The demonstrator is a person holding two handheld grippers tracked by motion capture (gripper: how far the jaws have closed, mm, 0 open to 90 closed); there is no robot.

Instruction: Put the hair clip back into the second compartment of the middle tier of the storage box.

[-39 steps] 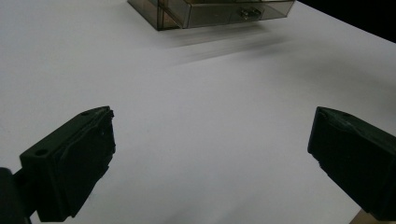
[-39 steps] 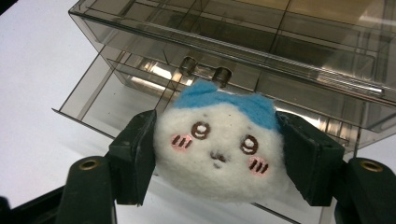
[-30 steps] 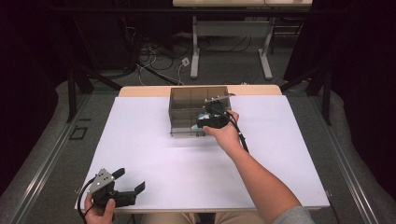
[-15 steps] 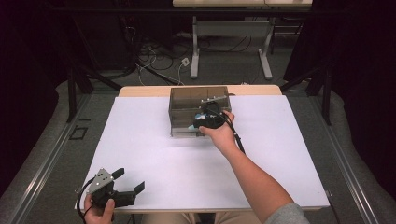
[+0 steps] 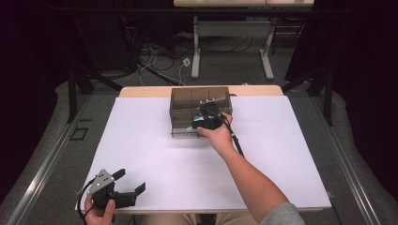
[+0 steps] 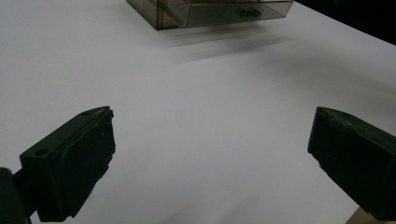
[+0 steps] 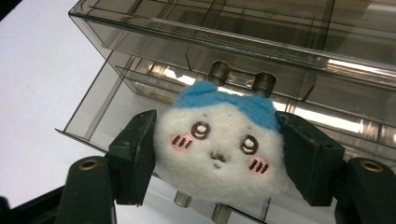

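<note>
Meanwhile, the right gripper (image 7: 217,154) pinched a small plush toy (image 7: 219,151), white with a blue top, pink cheeks and a stitched face, one jaw pressed against each of its sides. The toy hung just above a pulled-out drawer (image 7: 107,116) of a smoky, see-through plastic organizer box (image 5: 199,110) that stood toward the far side of the white table (image 5: 141,140). From above, the right hand (image 5: 217,133) reached forward to the box's front, its cable trailing back along the forearm. The left gripper (image 5: 127,188) sat well apart, at the table's near left corner, held in the left hand (image 5: 96,213). Its jaws were spread wide with nothing between them, and the box (image 6: 210,11) lay far ahead of them.
</note>
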